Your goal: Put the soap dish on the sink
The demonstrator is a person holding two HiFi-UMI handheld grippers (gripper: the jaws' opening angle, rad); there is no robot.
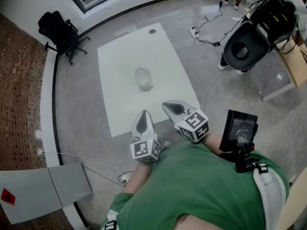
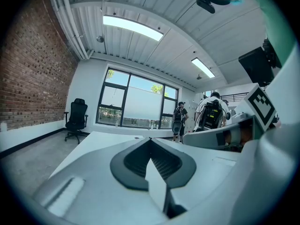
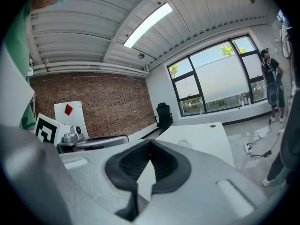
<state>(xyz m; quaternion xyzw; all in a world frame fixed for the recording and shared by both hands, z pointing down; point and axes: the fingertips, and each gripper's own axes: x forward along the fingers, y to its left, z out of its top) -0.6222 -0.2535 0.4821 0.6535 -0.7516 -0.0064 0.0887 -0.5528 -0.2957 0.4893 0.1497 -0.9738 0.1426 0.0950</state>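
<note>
Left gripper [image 1: 144, 114] and right gripper [image 1: 166, 106] hold jaws together (empty), short of soap dish [image 1: 143, 78].

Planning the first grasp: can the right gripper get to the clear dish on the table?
Probably yes: right gripper hangs short of the clear dish, bare table between; its jaws are shut, so open first.

Brick wall [image 3: 89, 102], grey floor [image 1: 268, 123], white table [image 1: 120, 66], windows [image 2: 136, 102].

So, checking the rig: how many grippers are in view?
2: the left gripper and the right gripper, side by side before the person's chest. None seems hidden.
</note>
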